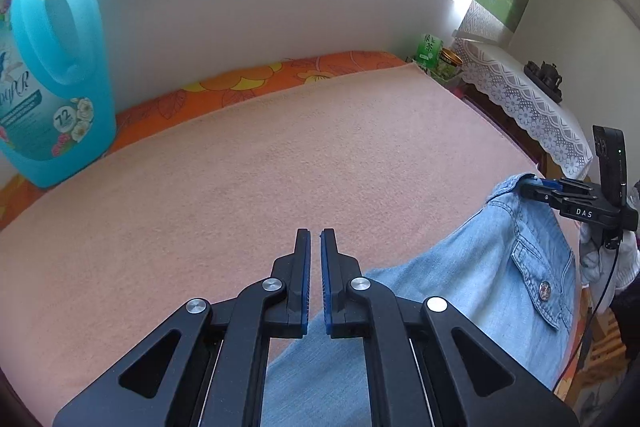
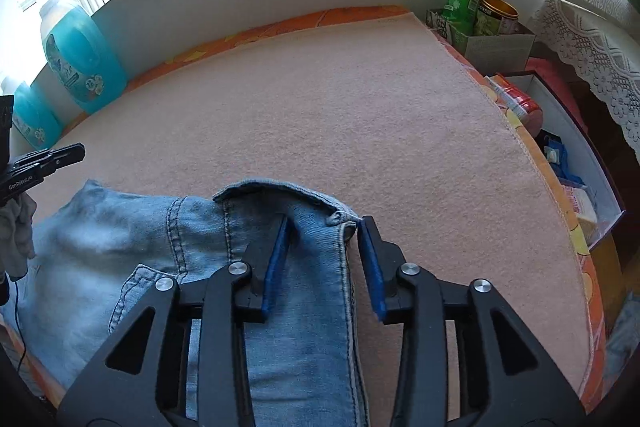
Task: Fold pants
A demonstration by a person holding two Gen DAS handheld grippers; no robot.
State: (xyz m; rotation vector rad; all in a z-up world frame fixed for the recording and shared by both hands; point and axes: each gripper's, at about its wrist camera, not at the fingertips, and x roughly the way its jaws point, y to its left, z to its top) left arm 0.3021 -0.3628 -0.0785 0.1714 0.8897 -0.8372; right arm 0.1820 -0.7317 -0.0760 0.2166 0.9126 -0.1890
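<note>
Light blue denim pants [image 2: 100, 247] lie on a pink blanket [image 2: 320, 107], waistband toward the far side; one back pocket with a metal button [image 1: 545, 290] shows. My right gripper [image 2: 326, 223] is open and straddles the waistband corner: one finger rests on the denim, the other over the blanket just past the edge, and the pads do not press. My left gripper [image 1: 315, 233] is shut with nothing between its blue pads, raised over the blanket beside the pants [image 1: 460, 287]. Each gripper shows in the other's view: the right gripper [image 1: 534, 187] and the left gripper [image 2: 76, 151].
A big turquoise detergent bottle [image 1: 52, 67] stands at the back left against a white board [image 1: 260, 7]. An orange flowered sheet [image 1: 224, 87] edges the blanket. Off the right edge are a green tea box [image 2: 460, 3], a tin, an open box [image 2: 560, 131] and a lace-covered table [image 1: 520, 95].
</note>
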